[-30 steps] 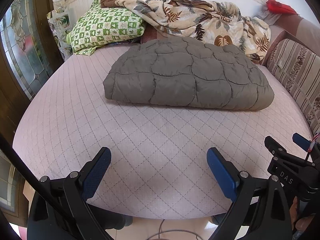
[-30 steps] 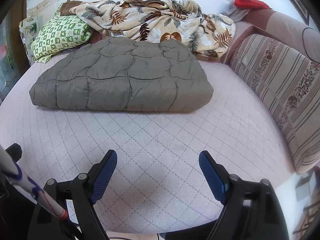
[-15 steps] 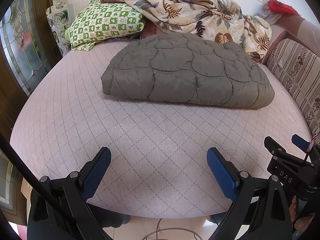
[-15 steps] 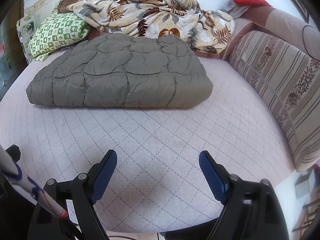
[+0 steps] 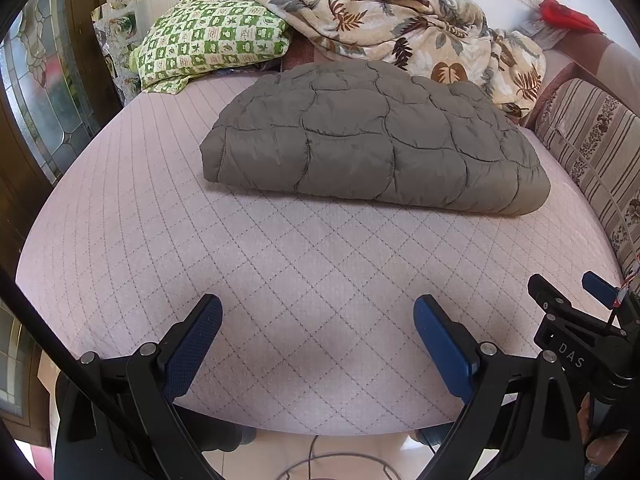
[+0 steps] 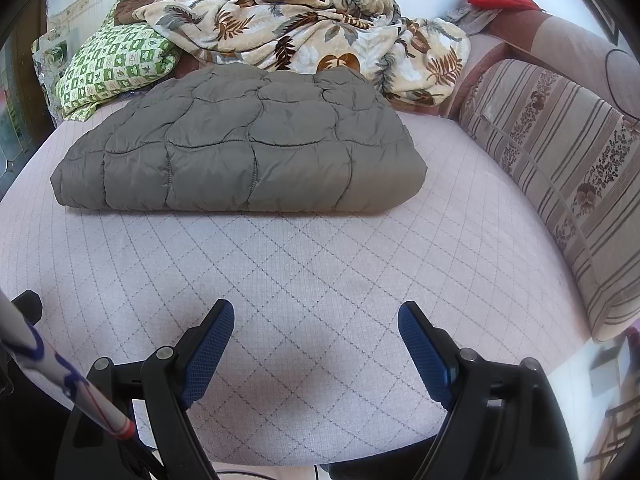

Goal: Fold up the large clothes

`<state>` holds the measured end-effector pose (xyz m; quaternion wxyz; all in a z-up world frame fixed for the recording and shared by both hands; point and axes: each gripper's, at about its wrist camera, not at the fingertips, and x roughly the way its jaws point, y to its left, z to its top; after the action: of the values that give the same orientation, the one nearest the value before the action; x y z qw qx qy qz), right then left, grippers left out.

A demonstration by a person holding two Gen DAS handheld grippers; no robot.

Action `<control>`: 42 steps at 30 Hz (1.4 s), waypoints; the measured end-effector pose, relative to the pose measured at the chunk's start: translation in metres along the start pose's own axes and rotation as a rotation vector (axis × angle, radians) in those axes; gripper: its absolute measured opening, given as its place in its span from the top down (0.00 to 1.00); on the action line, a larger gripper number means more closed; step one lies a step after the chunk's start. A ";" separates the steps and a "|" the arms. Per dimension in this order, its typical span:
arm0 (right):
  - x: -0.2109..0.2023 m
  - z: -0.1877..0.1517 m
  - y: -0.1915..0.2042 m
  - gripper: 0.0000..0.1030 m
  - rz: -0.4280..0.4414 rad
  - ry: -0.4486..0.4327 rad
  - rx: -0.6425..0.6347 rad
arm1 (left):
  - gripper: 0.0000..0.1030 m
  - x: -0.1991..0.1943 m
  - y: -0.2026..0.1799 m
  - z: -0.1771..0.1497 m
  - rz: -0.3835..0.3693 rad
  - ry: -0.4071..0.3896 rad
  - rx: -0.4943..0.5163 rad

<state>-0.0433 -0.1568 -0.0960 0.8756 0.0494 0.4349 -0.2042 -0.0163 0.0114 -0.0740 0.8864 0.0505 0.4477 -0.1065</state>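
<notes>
Two grippers held wide and empty over the near edge of the bed.

My left gripper and my right gripper both hang above the pink quilted bed, jaws spread far apart, gripping nothing and touching nothing. At twelve o'clock from each, well apart from my fingers, the grey padded coat lies folded into a thick flat bundle on the bed. Behind it, at twelve to one o'clock, sits a crumpled leaf-print blanket; a green checked pillow lies at eleven o'clock; a striped cushion runs along at two o'clock.
</notes>
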 end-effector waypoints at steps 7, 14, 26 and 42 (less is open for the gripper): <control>0.002 -0.002 0.003 0.15 0.000 0.002 -0.006 | 0.07 0.002 0.001 -0.001 0.000 0.006 -0.001; 0.002 -0.002 0.003 0.15 0.002 0.003 -0.007 | 0.07 0.007 0.001 -0.003 0.004 0.012 -0.002; 0.002 -0.003 0.003 0.15 -0.001 -0.003 -0.011 | 0.07 0.007 0.000 -0.003 0.004 0.013 -0.002; 0.004 0.002 0.003 0.14 -0.020 -0.016 -0.015 | 0.07 0.017 0.008 -0.004 0.004 0.035 -0.027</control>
<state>-0.0387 -0.1553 -0.0983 0.8772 0.0367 0.4300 -0.2102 -0.0081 0.0178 -0.0902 0.8792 0.0414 0.4644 -0.0977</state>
